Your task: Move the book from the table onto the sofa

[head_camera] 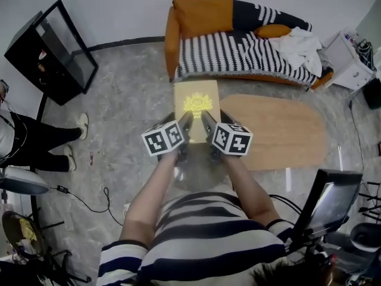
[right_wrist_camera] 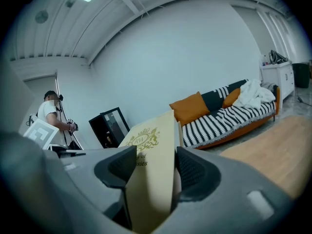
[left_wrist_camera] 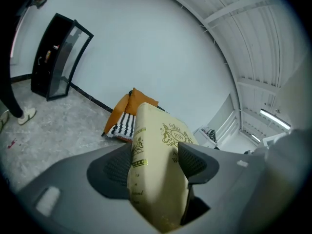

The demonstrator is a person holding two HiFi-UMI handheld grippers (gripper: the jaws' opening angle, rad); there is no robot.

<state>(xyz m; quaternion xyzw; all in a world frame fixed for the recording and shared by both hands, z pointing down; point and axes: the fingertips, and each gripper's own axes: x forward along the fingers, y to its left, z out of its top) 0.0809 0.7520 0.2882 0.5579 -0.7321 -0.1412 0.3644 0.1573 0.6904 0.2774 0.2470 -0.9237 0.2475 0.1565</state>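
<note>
Book [head_camera: 197, 102] in wide fingers [left_wrist_camera: 196, 163], left gripper [head_camera: 186, 121], right gripper [head_camera: 208, 121], seemingly airborne

Title on book [right_wrist_camera: 148, 179] — half-covered (jaws).

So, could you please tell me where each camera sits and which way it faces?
Head view: on the person's head, looking steeply down at the left gripper and right gripper clamping the book, table and sofa beyond; forearms and striped top show.
Left gripper view: on that gripper, along its jaws, towards sofa and black cabinet; only its jaws show.
Right gripper view: likewise, towards sofa and table.
Shared: book, sofa.
</note>
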